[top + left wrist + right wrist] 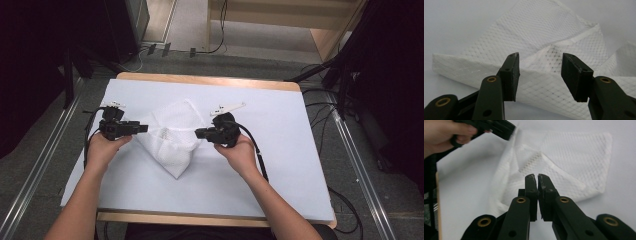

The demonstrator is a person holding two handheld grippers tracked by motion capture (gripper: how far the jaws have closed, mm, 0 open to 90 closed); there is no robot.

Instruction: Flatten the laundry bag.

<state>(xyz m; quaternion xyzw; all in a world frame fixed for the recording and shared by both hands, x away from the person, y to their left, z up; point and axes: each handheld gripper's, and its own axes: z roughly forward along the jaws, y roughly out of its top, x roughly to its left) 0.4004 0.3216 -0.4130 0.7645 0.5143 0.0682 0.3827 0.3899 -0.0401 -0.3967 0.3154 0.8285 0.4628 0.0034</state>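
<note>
A white mesh cloth (172, 137), folded into an uneven shape, lies in the middle of the table (285, 165). My left gripper (146, 128) is at its left edge, pointing right, with its jaws open. In the left gripper view the left gripper (539, 57) has the cloth (536, 30) lying just ahead between and beyond the jaws, and no pad presses on it. My right gripper (197, 133) is at the cloth's right side, pointing left. In the right gripper view the right gripper (535, 177) is shut with nothing between its pads, hovering over the cloth (574, 152).
The table has a pale cover and a wooden rim (205, 80). Cables (320, 115) and black stands lie on the floor to the right. A hand (444, 135) holding the left gripper (499, 128) is at the top left of the right gripper view.
</note>
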